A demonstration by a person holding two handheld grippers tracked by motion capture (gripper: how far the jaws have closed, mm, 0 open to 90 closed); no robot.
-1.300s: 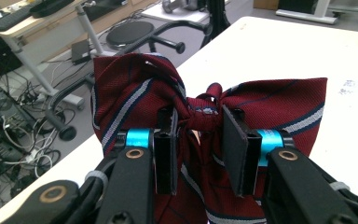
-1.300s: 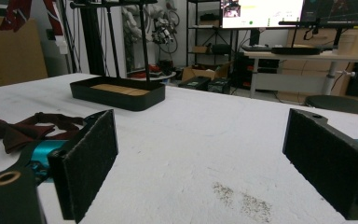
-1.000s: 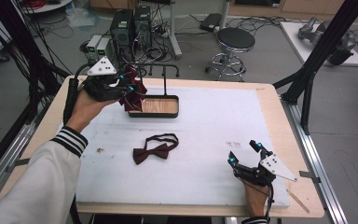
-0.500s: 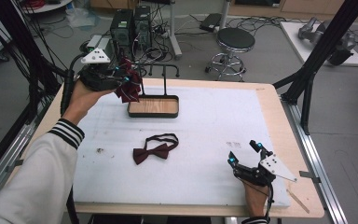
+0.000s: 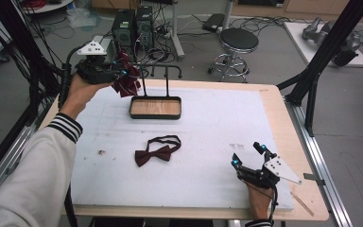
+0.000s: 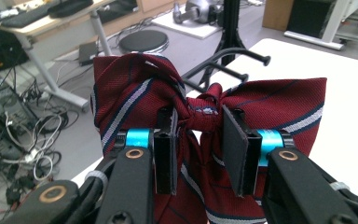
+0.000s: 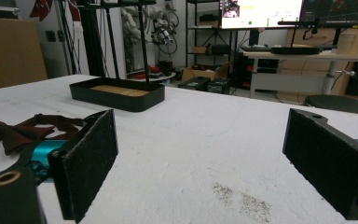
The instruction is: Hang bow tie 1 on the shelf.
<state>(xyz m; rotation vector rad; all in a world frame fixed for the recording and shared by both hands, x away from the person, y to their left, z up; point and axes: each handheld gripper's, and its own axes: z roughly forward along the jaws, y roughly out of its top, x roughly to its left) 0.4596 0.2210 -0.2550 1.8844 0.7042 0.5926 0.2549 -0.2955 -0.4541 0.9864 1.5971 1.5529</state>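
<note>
**Workbench inspection: striped bow tie gripped at the stand, right claw idle**

A white mat [image 5: 208, 142] covers a wooden table in a workshop with computer towers, cables and a round stool [image 5: 238, 40] on the floor behind.

Left gripper [image 6: 198, 149]: held raised at the far left of the table, level with the black stand's [image 5: 158, 73] top bar. Its jaws are closed down on the knot of a dark red striped bow tie [image 6: 200, 112], both pads pressing the fabric. In the left gripper view the stand's bar ends show just behind the tie; whether tie and bar touch cannot be told.

Right gripper [image 5: 248, 156]: resting low at the near right of the mat, jaws spread wide, holding nothing. The right gripper view shows bare mat between the pads.

A plain dark red bow tie [image 5: 153, 152] with its strap lies flat mid-mat, well apart from both grippers. The stand's wooden-floored tray [image 5: 155, 107] sits beyond it. The right gripper view alone shows monitors [image 7: 261, 11] on a desk behind.
</note>
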